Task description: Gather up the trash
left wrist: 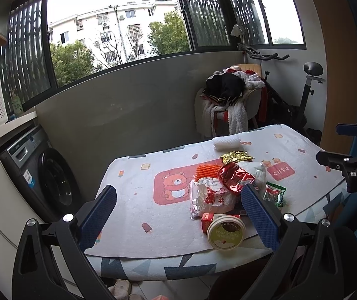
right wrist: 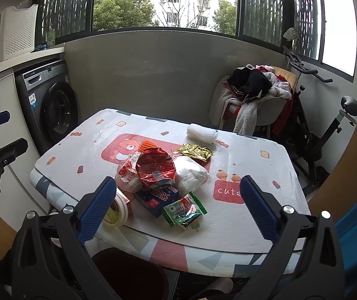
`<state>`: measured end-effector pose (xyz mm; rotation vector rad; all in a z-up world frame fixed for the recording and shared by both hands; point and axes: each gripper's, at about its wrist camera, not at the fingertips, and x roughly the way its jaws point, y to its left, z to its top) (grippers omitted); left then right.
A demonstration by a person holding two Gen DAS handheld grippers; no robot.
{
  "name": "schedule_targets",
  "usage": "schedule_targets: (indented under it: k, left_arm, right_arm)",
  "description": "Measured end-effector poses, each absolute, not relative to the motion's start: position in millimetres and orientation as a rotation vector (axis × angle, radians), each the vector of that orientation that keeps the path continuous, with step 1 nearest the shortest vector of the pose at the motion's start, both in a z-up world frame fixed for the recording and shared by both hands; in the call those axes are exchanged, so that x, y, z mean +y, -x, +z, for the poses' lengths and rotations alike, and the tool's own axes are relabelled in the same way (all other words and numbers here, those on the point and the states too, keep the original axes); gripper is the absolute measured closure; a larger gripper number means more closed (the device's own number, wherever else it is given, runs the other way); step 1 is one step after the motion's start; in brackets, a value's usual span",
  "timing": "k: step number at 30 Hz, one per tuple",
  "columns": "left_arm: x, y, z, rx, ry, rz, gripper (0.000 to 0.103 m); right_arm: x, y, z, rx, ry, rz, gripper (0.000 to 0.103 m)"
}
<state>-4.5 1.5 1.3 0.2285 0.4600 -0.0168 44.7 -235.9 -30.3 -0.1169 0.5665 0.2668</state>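
A heap of trash lies on the table's cartoon cloth [right wrist: 83, 150]: a crumpled red foil bag [right wrist: 154, 167], a white plastic bag [right wrist: 190, 171], a gold wrapper [right wrist: 193, 152], a green snack packet [right wrist: 184, 211], a blue box [right wrist: 157, 198], a round lidded tub [left wrist: 225, 232] and a white foam roll [right wrist: 202, 133]. My left gripper [left wrist: 178, 205] is open and empty, above the near left part of the table. My right gripper [right wrist: 178, 200] is open and empty, above the near edge just short of the heap. The red foil bag also shows in the left wrist view [left wrist: 235, 175].
A dark red bin [right wrist: 131, 272] stands on the floor under the table's near edge. A washing machine [right wrist: 53, 107] is to the left. A chair piled with clothes [right wrist: 255, 92] and an exercise bike [right wrist: 328, 130] stand behind the table on the right.
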Motion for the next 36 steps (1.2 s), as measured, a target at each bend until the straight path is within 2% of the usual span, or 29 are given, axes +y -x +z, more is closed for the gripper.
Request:
schedule_targets:
  k: [36]
  left_arm:
    - [-0.6, 2.8, 1.3, 0.459, -0.23, -0.017, 0.005]
  right_arm:
    - [-238.9, -46.4, -28.9, 0.567, 0.127, 0.26, 0.006]
